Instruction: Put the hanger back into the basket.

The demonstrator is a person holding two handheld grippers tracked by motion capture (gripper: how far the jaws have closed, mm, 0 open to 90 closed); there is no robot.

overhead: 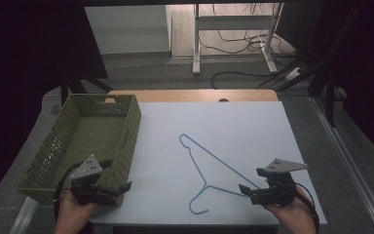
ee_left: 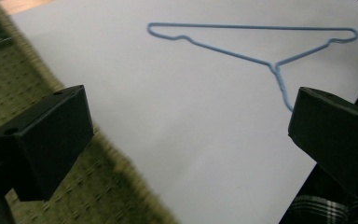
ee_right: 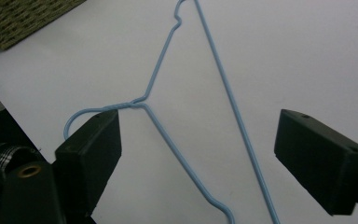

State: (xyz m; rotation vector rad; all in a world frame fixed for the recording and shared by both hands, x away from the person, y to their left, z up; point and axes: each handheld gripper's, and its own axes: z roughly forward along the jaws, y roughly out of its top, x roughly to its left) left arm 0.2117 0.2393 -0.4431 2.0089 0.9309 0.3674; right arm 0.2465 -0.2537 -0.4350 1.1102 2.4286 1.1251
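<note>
A light blue wire hanger (overhead: pixel 214 157) lies flat on the white table top (overhead: pixel 233 119), hook toward the near edge. My right gripper (overhead: pixel 250 179) is at the near right, by the hanger's right shoulder end. In the right gripper view its jaws stand apart (ee_right: pixel 198 140) with two wires of the hanger (ee_right: pixel 227 86) running between them, and neither pad presses on them. My left gripper (overhead: pixel 120 173) is open at the near right corner of the green woven basket (overhead: pixel 129 141). Its jaws (ee_left: pixel 186 116) hold nothing, and the hanger (ee_left: pixel 251 26) lies farther off.
The basket (ee_left: pixel 9 84) stands at the table's left side, its interior bare as far as I can see. One corner of it (ee_right: pixel 23 18) shows in the right gripper view. Beyond the far table edge are white desk legs (overhead: pixel 196 44) and cables on the floor.
</note>
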